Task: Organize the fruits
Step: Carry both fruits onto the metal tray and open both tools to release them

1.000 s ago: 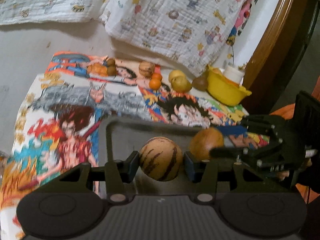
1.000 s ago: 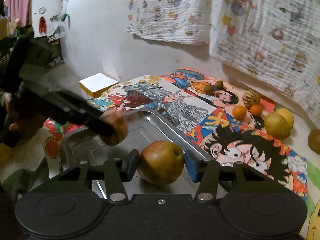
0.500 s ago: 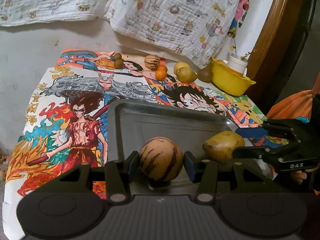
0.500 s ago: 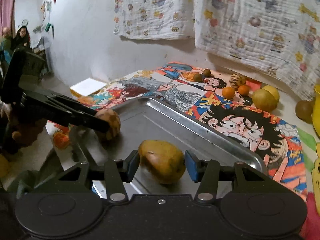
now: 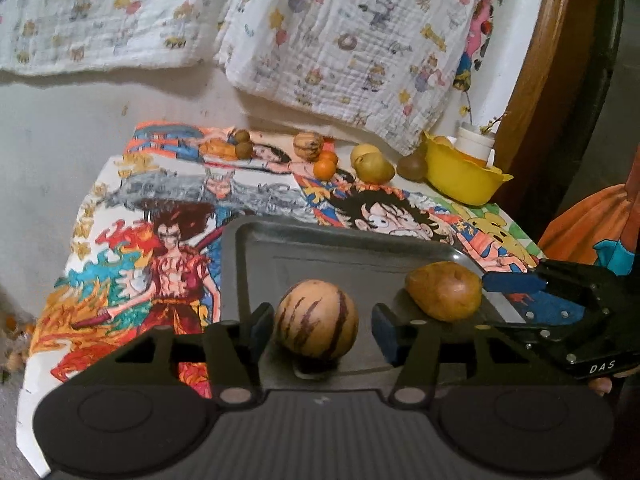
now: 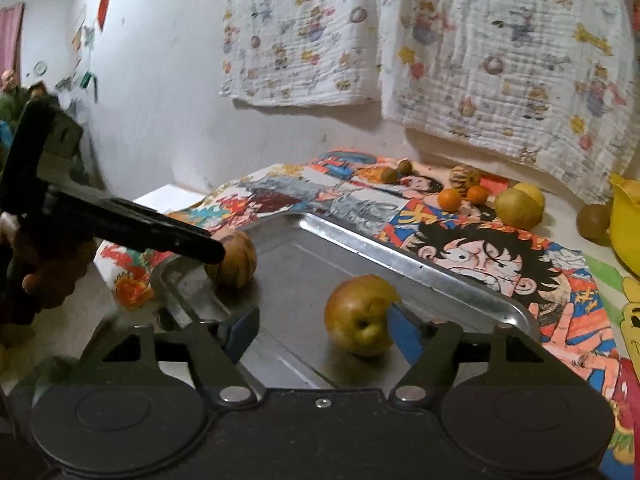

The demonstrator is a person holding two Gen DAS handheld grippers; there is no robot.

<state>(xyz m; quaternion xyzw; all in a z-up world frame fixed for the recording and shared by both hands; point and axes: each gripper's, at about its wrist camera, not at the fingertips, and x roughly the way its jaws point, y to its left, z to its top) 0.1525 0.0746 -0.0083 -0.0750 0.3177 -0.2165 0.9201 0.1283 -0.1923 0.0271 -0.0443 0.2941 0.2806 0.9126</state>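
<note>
Steel is carrying both fruits now: a striped melon (image 5: 316, 320) is sitting on the metal tray (image 5: 360, 256) between the fingers of the left gripper (image 5: 318, 326), whose jaws have just been opening and are standing clear of it on both sides. Just to that gripper's right, a brownish-yellow pear (image 6: 360, 316) is resting on the same tray inside the right gripper (image 6: 320, 330), whose jaws have also just been opening; its left finger is standing well off the fruit, while the blue pad on its right finger is lying against the pear's side or just beside it. Ahead of both tools, beyond the tray's far rim, more fruit is waiting on the cartoon-printed cloth (image 5: 132, 264): two small oranges (image 5: 325, 165), a second striped melon (image 5: 307, 145), two yellow pears (image 5: 372, 164) and small brown fruits (image 5: 242, 144). A yellow bowl (image 5: 460, 178) is sitting further off to the right.
</note>
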